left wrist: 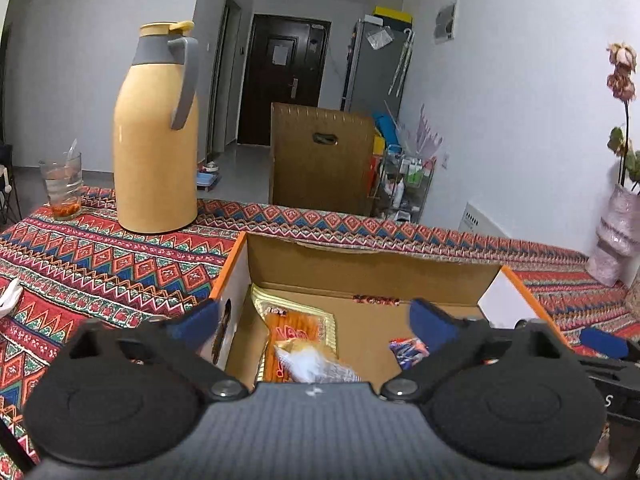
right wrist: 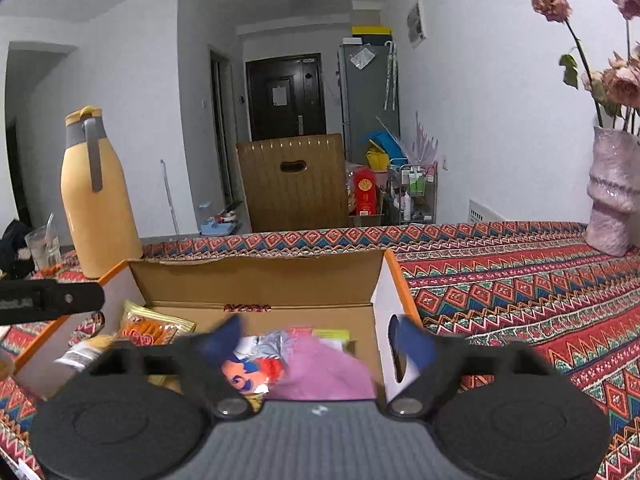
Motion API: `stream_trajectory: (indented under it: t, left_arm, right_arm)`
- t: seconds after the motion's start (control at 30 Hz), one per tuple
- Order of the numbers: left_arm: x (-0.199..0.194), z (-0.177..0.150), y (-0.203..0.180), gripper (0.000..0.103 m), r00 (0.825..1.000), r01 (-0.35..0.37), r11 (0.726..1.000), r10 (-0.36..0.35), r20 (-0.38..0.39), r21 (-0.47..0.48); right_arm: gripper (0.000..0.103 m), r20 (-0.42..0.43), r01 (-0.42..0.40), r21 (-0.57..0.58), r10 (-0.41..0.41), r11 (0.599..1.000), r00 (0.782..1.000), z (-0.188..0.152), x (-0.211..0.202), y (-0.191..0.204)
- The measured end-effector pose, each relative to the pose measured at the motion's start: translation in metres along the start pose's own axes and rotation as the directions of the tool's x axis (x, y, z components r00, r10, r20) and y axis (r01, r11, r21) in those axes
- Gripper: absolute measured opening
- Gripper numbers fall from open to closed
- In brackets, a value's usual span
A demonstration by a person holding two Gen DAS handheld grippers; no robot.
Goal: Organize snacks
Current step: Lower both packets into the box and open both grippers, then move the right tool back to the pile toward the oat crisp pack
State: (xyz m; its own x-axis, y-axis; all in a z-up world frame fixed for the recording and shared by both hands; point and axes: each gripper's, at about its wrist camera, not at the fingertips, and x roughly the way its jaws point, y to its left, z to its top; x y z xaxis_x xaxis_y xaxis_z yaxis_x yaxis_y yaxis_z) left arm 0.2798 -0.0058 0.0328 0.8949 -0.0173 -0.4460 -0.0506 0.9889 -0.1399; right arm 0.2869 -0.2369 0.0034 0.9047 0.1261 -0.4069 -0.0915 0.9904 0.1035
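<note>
1. Left wrist view: my left tool (left wrist: 314, 318) hangs over the open cardboard box (left wrist: 372, 266) with its blue fingers (left wrist: 196, 322) spread wide and nothing between them.
2. Inside the box, toward its left wall, I see an orange snack packet (left wrist: 298, 330) with a gold border. Its long axis runs away from me toward the far wall.
3. A blurred silvery packet (left wrist: 320, 364) lies across the orange packet's near end. A blue and red packet (left wrist: 408, 350) sits by my right finger, mostly hidden.
4. The box rests on the patterned surface (left wrist: 100, 264). A yellow thermos (left wrist: 156, 132) and a glass (left wrist: 62, 184) stand beyond it to the left, and a pink vase (left wrist: 614, 236) to the right.
5. Right wrist view: my right tool (right wrist: 318, 340) is over the same box (right wrist: 256, 276), jaws gaping and empty.
6. Below it lie a pink packet (right wrist: 324, 368) and a blue-and-red printed packet (right wrist: 252, 370), both blurred, so I cannot tell which way they point.
7. The orange packet (right wrist: 150, 330) lies at the box's left side, its long axis slanting toward the far left corner.
8. The left tool's dark body (right wrist: 48, 300) juts in from the left edge.
</note>
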Motion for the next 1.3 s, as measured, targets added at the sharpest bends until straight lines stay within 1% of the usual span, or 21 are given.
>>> stream_trajectory:
  t: [0.17,0.47,0.63,0.9,1.1,1.3]
  left_arm:
    - [0.0,0.001,-0.002,0.103,1.0,-0.003,1.0,0.003,0.0,0.004]
    - [-0.004,0.0,-0.005,0.103,1.0,-0.013,1.0,0.013,0.006,0.003]
    - [-0.013,0.005,-0.007,0.103,0.999,-0.029,1.0,0.028,0.028,0.007]
    - [-0.037,0.016,-0.007,0.103,0.998,-0.044,0.999,0.044,0.048,0.014]
    - [-0.058,0.014,-0.005,0.103,0.997,-0.05,0.998,0.049,0.052,0.031]
    - [-0.078,0.005,-0.001,0.103,0.998,-0.05,0.998,0.048,0.044,0.039]
  right_arm:
    - [0.103,-0.007,-0.002,0.03,0.002,1.0,1.0,-0.001,-0.003,-0.004]
    - [0.103,0.0,0.0,0.024,0.0,1.0,1.0,0.0,-0.006,-0.004]
    - [0.103,0.015,0.003,0.015,-0.003,1.0,1.0,0.004,-0.012,-0.004]
    - [0.103,0.038,0.017,-0.016,-0.016,1.0,0.999,0.017,-0.031,0.003]
    - [0.103,0.059,0.018,-0.04,-0.016,0.999,0.998,0.02,-0.056,0.005]
    - [0.103,0.06,0.018,-0.067,-0.014,0.998,0.998,0.012,-0.083,0.005]
